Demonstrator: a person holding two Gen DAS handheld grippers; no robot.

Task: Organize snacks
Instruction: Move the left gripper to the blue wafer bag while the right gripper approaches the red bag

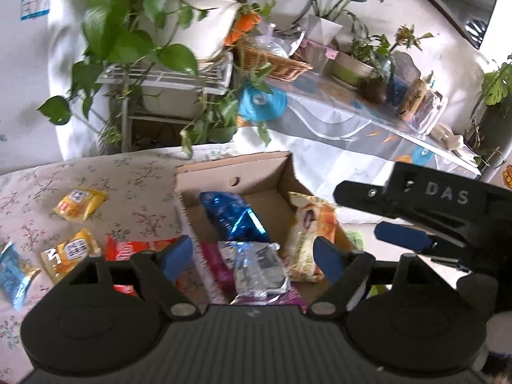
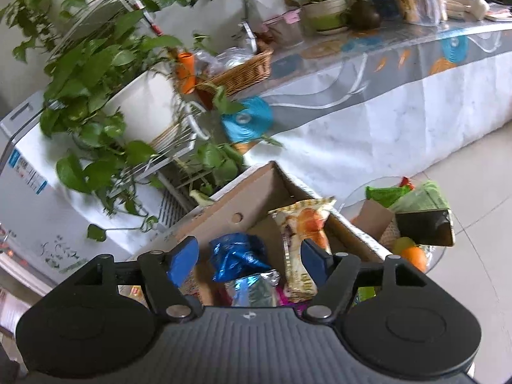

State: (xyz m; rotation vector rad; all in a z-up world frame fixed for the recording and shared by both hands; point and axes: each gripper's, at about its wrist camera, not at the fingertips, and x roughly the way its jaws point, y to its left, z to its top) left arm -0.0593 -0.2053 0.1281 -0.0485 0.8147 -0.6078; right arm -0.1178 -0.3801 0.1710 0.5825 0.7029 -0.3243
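Above the box [image 1: 278,172], both grippers, left [image 1: 254,256] and right [image 2: 249,260], are hovering apart; the bread packet [image 1: 312,236] leaning on the right wall risks tipping out.

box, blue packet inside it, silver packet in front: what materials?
Box: looks like plain brown corrugated cardboard, matte; the fluted cut edge shows along its left wall, plus a punched finger hole.
Blue packet: probably metallised plastic film, glossy; sharp creases with bright highlights.
Silver packet: likely foil-type laminate, mirror-like and crinkled, with a crimped end seam. Whether true foil or metallised plastic cannot be told.

Matt cardboard box [image 1: 192,188] — glossy foil packets [image 1: 232,216]
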